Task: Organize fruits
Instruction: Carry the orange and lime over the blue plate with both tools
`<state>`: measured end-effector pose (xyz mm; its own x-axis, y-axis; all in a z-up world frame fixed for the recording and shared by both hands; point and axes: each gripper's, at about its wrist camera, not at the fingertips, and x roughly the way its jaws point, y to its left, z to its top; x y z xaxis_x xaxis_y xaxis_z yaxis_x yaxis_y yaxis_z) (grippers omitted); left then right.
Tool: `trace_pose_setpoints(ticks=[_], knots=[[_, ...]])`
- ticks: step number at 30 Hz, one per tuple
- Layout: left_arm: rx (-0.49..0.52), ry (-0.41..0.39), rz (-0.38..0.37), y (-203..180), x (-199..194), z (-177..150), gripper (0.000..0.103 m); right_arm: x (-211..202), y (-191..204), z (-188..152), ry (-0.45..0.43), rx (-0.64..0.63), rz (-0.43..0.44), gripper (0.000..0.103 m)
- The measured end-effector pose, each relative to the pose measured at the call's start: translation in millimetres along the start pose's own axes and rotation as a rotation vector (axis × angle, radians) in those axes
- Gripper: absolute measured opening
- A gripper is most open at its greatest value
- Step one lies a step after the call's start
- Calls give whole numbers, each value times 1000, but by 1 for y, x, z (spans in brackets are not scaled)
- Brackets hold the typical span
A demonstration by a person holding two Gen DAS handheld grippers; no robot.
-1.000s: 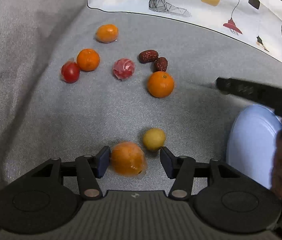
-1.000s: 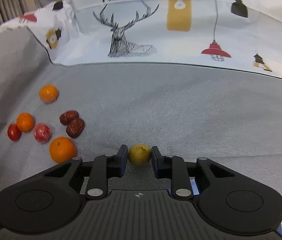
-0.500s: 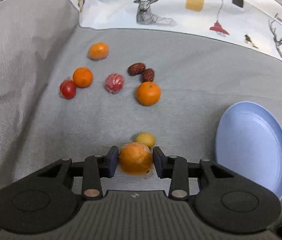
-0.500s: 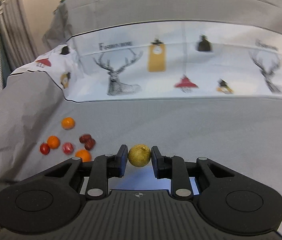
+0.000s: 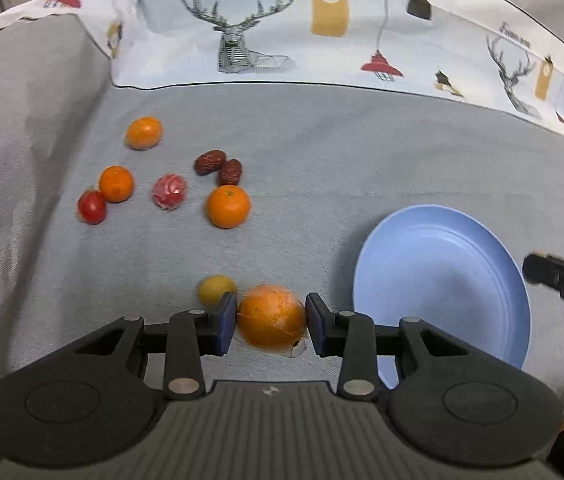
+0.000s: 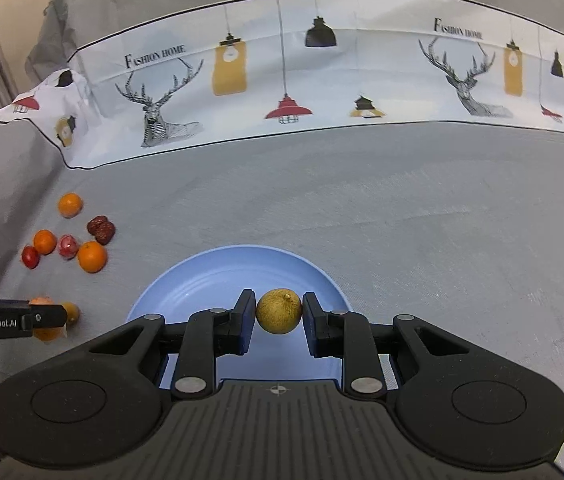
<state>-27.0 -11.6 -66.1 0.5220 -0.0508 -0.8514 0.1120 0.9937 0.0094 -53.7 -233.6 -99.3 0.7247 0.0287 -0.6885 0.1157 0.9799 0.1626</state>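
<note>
Left gripper [image 5: 271, 322] clenched on a wrapped orange [image 5: 272, 317], jaws having just closed onto it, a small yellow fruit [image 5: 214, 288] lying just behind on the grey cloth [image 5: 321, 152]. Right gripper [image 6: 278, 318] grasps a yellow-green round fruit [image 6: 279, 311], apparently above the blue plate [image 6: 210, 276]. Farther left lie more oranges, two red dates [image 5: 220, 166] and a cherry tomato [image 5: 92, 208], well apart from the plate.

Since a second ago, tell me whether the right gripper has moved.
Yes. The right gripper, shut on the yellow fruit, has gone rightward from beside the loose fruits to over the blue plate.
</note>
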Motion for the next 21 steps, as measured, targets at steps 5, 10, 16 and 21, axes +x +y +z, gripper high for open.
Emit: trace_pose_setpoints(ticks=[5, 10, 16, 21], knots=[[8, 3, -27, -4, 3, 0, 41, -4, 4, 5, -14, -25, -3, 27], [24, 3, -94, -12, 4, 0, 41, 0, 4, 5, 12, -24, -10, 27], [97, -15, -171, -32, 3, -3, 41, 2, 5, 6, 20, -43, -9, 27], [195, -37, -214, -59, 2, -10, 41, 7, 5, 3, 38, -37, -15, 27]])
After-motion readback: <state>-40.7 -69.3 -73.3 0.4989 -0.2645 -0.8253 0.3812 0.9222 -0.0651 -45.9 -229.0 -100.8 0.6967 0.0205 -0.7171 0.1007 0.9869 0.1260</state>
